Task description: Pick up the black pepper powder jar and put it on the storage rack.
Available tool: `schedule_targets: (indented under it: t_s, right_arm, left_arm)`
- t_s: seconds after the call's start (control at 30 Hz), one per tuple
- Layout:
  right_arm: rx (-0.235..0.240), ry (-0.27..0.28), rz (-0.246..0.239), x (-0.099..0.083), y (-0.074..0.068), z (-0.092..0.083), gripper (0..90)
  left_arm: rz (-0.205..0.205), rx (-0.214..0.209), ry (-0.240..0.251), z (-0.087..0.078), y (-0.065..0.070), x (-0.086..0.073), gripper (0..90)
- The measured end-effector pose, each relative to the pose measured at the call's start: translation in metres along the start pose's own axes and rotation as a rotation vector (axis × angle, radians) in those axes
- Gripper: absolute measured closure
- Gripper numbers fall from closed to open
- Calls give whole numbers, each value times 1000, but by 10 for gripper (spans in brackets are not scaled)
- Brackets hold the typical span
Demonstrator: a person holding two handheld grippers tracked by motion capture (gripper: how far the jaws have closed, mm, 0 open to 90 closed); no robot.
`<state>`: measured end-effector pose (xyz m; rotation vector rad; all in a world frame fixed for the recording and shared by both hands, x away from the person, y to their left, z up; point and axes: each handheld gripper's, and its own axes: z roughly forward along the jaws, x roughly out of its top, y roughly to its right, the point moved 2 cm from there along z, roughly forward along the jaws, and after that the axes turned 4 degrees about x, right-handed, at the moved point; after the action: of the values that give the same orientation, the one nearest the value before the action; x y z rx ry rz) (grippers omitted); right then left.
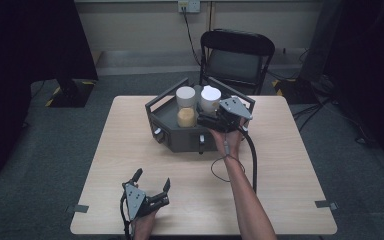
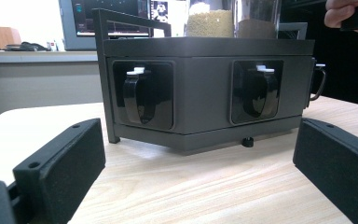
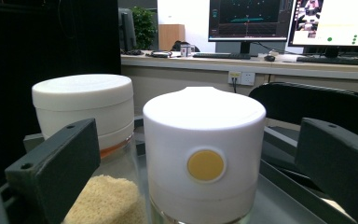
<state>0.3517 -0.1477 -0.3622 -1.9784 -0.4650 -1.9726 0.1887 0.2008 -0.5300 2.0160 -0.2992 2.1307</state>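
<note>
We are seeing a wooden table (image 1: 280, 165) bearing a dark rack (image 1: 180, 135), left gripper (image 1: 152, 186) resting near its front edge

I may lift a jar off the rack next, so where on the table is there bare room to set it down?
Bare wood lies left of the dark rack out to the table edge, and right of the right forearm. The strip between the rack and the open left gripper is also free. The rack top is crowded: two jars, with the open right gripper at them.

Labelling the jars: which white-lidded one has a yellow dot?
The white-lidded jar between the right tool's open jaws; the other jar's lid looks plain.
</note>
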Motion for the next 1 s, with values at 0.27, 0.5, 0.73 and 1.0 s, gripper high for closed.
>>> schedule_targets:
  t_s: [0.27,0.5,0.73,1.0]
  right_arm:
    - [-9,42,-13,-3,-5,-17,0]
    - [4,47,-8,-4,-6,-28,0]
    - [-9,71,-19,-10,-9,-43,1]
    - [-15,79,-31,-17,-11,-57,1]
  left_arm:
    - [-1,0,0,0,0,0,15]
    - [-1,0,0,0,0,0,15]
    - [-1,0,0,0,0,0,15]
    - [0,0,0,0,0,0,15]
